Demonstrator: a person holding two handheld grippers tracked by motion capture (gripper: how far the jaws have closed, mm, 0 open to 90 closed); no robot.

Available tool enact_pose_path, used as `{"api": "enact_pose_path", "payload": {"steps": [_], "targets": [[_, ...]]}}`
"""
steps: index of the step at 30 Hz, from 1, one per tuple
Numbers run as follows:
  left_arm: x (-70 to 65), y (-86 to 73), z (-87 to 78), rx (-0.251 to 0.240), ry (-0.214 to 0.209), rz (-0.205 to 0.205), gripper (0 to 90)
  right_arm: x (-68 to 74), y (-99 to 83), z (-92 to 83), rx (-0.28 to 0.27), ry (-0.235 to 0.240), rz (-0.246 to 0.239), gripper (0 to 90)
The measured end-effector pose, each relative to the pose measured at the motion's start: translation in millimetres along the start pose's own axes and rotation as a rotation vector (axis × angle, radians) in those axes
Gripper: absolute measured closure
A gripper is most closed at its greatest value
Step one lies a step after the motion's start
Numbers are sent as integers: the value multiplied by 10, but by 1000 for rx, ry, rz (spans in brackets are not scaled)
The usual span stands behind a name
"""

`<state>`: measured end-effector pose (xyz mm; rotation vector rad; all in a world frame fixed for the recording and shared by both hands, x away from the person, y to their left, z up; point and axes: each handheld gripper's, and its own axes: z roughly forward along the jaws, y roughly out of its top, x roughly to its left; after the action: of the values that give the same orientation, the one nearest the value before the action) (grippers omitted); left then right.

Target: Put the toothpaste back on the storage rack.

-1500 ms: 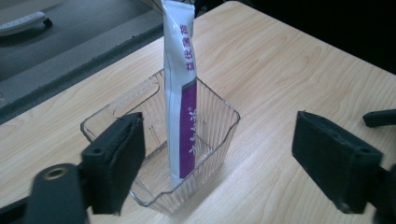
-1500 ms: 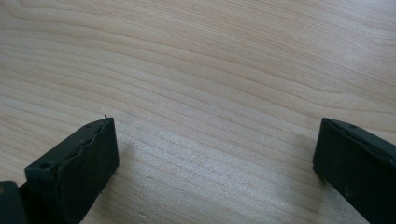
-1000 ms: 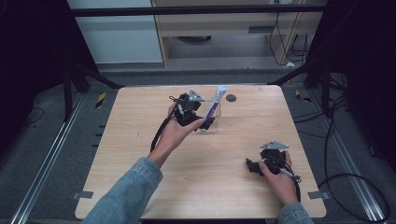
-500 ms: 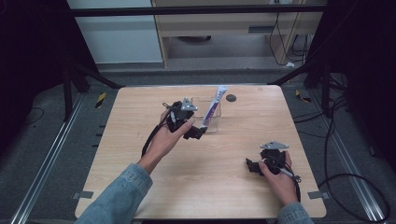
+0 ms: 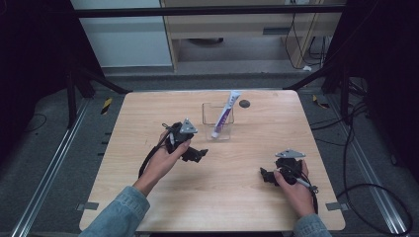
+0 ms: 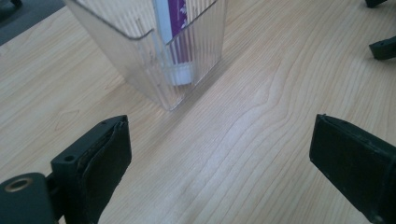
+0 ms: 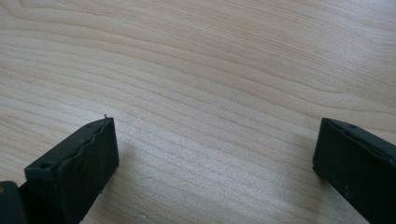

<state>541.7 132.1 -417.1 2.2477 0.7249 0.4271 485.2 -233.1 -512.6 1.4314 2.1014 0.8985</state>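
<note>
Beside clear holder (image 5: 218, 122), toothpaste (image 5: 223, 114), left tool (image 5: 196, 155) apart

A tube (image 5: 223, 114) stands tilted in a container (image 5: 218, 121) at the surface's (image 5: 257, 197) twelve o'clock; left hand-held gripper (image 5: 196, 154) at its seven o'clock.

The right gripper (image 7: 217, 158) has two black jaws at the bottom of the frame, one at the left and one at the right, far apart. Behind them is the light wooden table (image 7: 210, 70).
</note>
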Motion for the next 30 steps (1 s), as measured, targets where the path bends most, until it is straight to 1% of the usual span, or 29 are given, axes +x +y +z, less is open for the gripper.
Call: {"api": "enact_pose_path", "payload": {"steps": [1, 2, 3, 6, 9, 10, 11, 12, 13, 14, 15, 16, 17, 18, 19, 20, 22, 23, 24, 25, 26, 28, 30], "targets": [[8, -22, -5, -2, 6, 1, 52, 0, 0, 0, 0, 0, 0, 5], [18, -83, -13, -6, 15, -4, 53, 1, -1, -1, -1, -1, 0, 5], [18, -83, -13, -6, 15, -4, 54, 1, -1, -1, -1, -1, 0, 5], [27, -198, -7, -14, 11, -21, 54, 3, -2, -3, 0, -2, 2, 5], [31, -323, 14, -1, 11, -34, 54, 3, -2, -2, 0, -2, 3, 5], [33, -419, 34, 6, 9, -48, 54, 4, -2, -3, 0, -2, 3, 5], [33, -419, 34, 6, 9, -48, 54, 4, -2, -3, 0, -2, 3, 5], [35, -511, 51, 22, 11, -52, 54, 4, -2, -3, 0, -2, 3, 5], [35, -511, 51, 22, 11, -52, 54, 4, -2, -3, 0, -2, 3, 5], [40, -558, 56, 28, 12, -57, 54, 4, -2, -3, 0, -2, 3, 5], [55, -645, 53, 41, 15, -66, 54, 4, -2, -3, 0, -2, 3, 6], [55, -645, 53, 41, 15, -66, 55, 4, -2, -3, 0, -2, 3, 6], [67, -686, 43, 46, 16, -69, 55, 4, -2, -3, 0, -2, 3, 5], [81, -725, 27, 53, 21, -69, 54, 4, -2, -3, 0, -2, 3, 5], [122, -803, -14, 59, 33, -80, 53, 4, -2, -3, 0, -2, 3, 6], [122, -803, -14, 59, 33, -80, 53, 4, -2, -3, 0, -2, 3, 6], [175, -881, -58, 62, 43, -96, 53, 4, -2, -3, 0, -2, 3, 5], [206, -919, -78, 65, 52, -104, 53, 4, -2, -3, 0, -2, 3, 5], [268, -994, -105, 64, 72, -123, 53, 4, -2, -3, 0, -2, 3, 5], [293, -1028, -111, 68, 86, -136, 55, 4, -2, -3, 0, -2, 3, 5], [293, -1028, -111, 68, 86, -136, 59, 4, -2, -3, 0, -2, 3, 5], [330, -1080, -119, 65, 98, -150, 59, 4, -2, -3, 0, -2, 3, 5], [364, -1112, -130, 60, 115, -152, 58, 4, -2, -3, 0, -2, 3, 5]]}}
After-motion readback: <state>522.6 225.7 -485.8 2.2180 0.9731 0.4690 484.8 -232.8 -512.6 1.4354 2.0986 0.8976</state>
